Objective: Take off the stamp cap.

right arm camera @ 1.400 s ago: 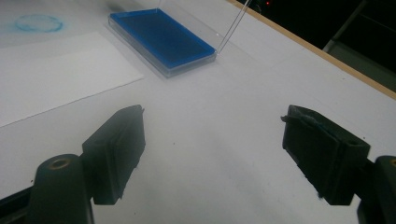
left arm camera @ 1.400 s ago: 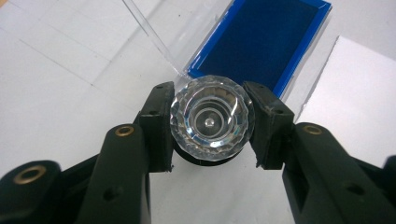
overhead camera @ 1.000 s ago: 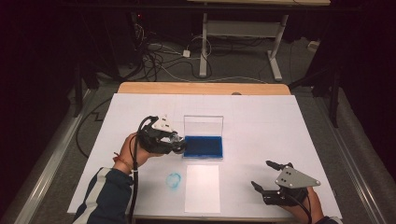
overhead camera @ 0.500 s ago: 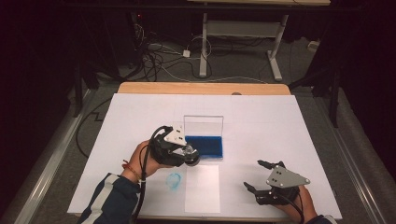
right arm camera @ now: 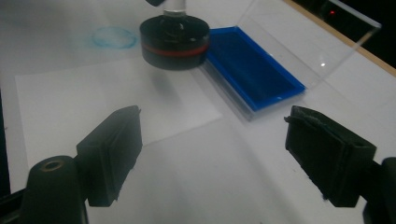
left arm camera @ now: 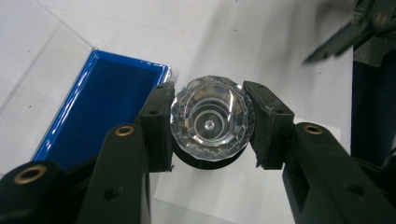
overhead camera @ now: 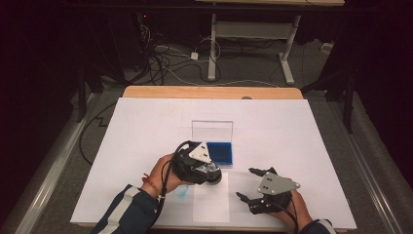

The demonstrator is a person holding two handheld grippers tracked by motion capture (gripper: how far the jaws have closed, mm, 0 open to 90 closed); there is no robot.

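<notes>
Clamping the round black stamp with faceted clear knob (left arm camera: 212, 122), the left gripper (left arm camera: 211, 126) hangs over white paper (right arm camera: 93, 93) directly beneath (right gripper (right arm camera: 212, 154) gapes idle).

A wooden table (overhead camera: 146, 91) carries a large white sheet (overhead camera: 292, 146). On it lies a smaller white paper (overhead camera: 210, 204) near six o'clock, with a faint blue ring stain (right arm camera: 112, 36) just to its nine o'clock side. Beyond twelve o'clock, cables (overhead camera: 170, 58) tangle on the floor beside a grey desk frame (overhead camera: 248, 34).
</notes>
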